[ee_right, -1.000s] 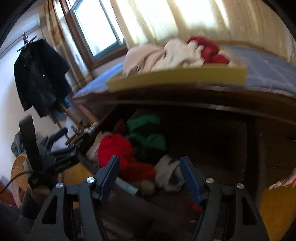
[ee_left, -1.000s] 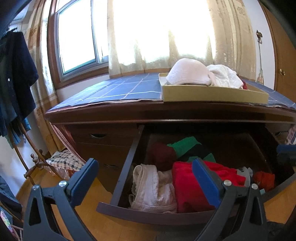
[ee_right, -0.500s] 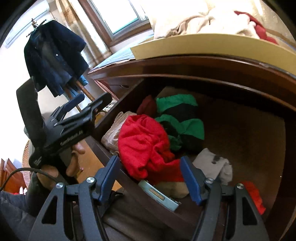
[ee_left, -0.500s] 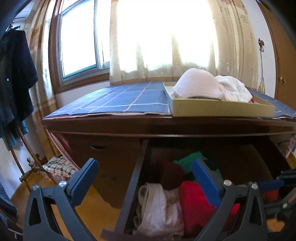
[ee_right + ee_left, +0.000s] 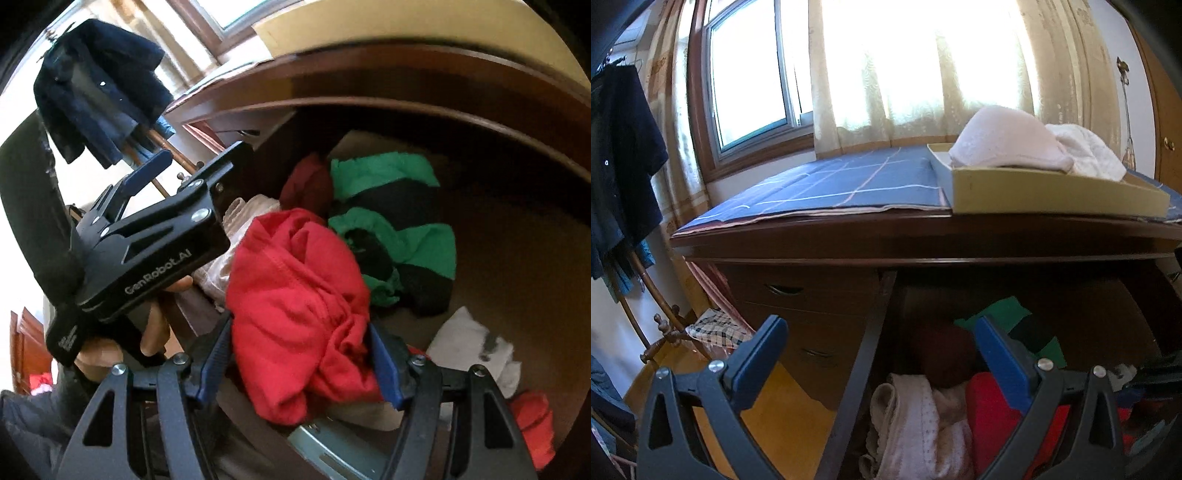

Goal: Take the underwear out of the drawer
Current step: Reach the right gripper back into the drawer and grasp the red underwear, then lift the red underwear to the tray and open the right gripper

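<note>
The drawer of the dark wooden dresser is pulled out and holds crumpled clothes. A red pair of underwear lies bunched near the front, also seen in the left wrist view. My right gripper points down at it, open, one blue pad on each side of the red cloth without squeezing it. Left of it lies pale dotted underwear. My left gripper hovers open and empty over the drawer's left wall; a hand holds it.
Deeper in the drawer lie a green and black garment, a dark red piece and a white piece. On the dresser's blue cloth stands a yellow tray with pale clothes. A coat rack with a dark jacket stands left.
My right gripper has tipped downward and come down onto the red underwear, which now lies between its fingers. My left gripper has moved closer to the dresser. Both stay open.
</note>
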`<state>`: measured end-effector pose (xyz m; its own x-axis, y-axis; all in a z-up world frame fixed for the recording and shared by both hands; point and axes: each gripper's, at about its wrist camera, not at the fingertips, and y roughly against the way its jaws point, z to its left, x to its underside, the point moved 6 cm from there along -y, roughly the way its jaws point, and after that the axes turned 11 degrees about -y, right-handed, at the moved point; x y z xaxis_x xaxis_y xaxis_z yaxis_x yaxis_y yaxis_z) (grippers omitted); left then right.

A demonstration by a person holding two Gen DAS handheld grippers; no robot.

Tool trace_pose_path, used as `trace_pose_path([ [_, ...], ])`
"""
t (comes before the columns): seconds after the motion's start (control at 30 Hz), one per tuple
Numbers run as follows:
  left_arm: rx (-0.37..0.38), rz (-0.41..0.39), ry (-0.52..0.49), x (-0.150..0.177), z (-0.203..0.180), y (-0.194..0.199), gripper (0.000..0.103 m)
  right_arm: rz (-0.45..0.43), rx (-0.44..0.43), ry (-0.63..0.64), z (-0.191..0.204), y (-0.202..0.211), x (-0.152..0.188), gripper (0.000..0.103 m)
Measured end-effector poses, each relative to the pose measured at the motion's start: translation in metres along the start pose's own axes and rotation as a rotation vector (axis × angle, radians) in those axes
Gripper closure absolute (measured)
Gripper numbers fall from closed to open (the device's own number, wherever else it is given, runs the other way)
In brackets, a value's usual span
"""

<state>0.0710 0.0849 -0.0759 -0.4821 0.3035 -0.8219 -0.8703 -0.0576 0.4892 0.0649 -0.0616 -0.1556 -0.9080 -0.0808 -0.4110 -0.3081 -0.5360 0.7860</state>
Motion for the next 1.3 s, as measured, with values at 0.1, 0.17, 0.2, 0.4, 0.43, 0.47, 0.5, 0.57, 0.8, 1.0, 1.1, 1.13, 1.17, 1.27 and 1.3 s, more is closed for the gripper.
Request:
trace_pose_path([
  [0.1, -0.018, 0.009, -0.011, 0.0, -0.002, -0.002, 0.0, -0.005, 0.004, 0.019, 0.0, 0.0, 0.004, 0.048],
  [0.17, -0.022, 0.004, -0.022, 0.0, -0.003, -0.001, 0.0, 0.001, -0.013, -0.008, -0.003, 0.003, 0.006, 0.056],
  [0.2, -0.021, 0.005, -0.029, 0.0, -0.004, -0.001, 0.0, -0.006, -0.019, -0.023, -0.006, 0.006, 0.006, 0.062],
  [0.4, 0.001, 0.012, -0.009, 0.001, -0.002, -0.001, 0.0, -0.088, -0.074, -0.139, -0.029, 0.037, 0.013, 0.075],
  [0.43, 0.007, 0.009, -0.01, 0.001, -0.002, 0.0, 0.0, -0.101, -0.097, -0.168, -0.033, 0.043, 0.014, 0.076],
  [0.47, 0.012, 0.004, -0.01, 0.001, -0.002, 0.0, 0.0, -0.116, -0.123, -0.199, -0.038, 0.049, 0.015, 0.076],
  [0.5, 0.016, -0.002, -0.01, 0.001, -0.001, 0.001, 0.0, -0.126, -0.141, -0.222, -0.042, 0.053, 0.016, 0.076],
  [0.57, 0.03, -0.002, -0.019, 0.002, -0.002, 0.002, 0.0, -0.154, -0.181, -0.273, -0.051, 0.064, 0.017, 0.076],
  [0.8, 0.141, 0.008, -0.126, 0.001, -0.018, -0.001, 0.0, -0.215, -0.306, -0.405, -0.069, 0.083, 0.02, 0.078],
  [1.0, 0.237, 0.002, -0.203, 0.001, -0.031, 0.0, 0.0, -0.239, -0.335, -0.481, -0.078, 0.084, 0.02, 0.08],
  [1.1, 0.266, 0.0, -0.241, 0.001, -0.037, 0.002, 0.0, -0.228, -0.264, -0.449, -0.079, 0.078, 0.022, 0.078],
  [1.13, 0.271, 0.0, -0.25, 0.001, -0.038, 0.003, 0.0, -0.23, -0.235, -0.436, -0.077, 0.078, 0.021, 0.077],
  [1.17, 0.274, 0.001, -0.26, 0.001, -0.039, 0.003, 0.0, -0.23, -0.217, -0.432, -0.076, 0.076, 0.02, 0.077],
  [1.27, 0.276, 0.002, -0.29, 0.001, -0.044, 0.004, 0.0, -0.194, -0.185, -0.402, -0.067, 0.071, 0.015, 0.051],
  [1.3, 0.273, 0.001, -0.298, 0.001, -0.045, 0.004, 0.0, -0.19, -0.186, -0.382, -0.061, 0.07, 0.012, 0.038],
])
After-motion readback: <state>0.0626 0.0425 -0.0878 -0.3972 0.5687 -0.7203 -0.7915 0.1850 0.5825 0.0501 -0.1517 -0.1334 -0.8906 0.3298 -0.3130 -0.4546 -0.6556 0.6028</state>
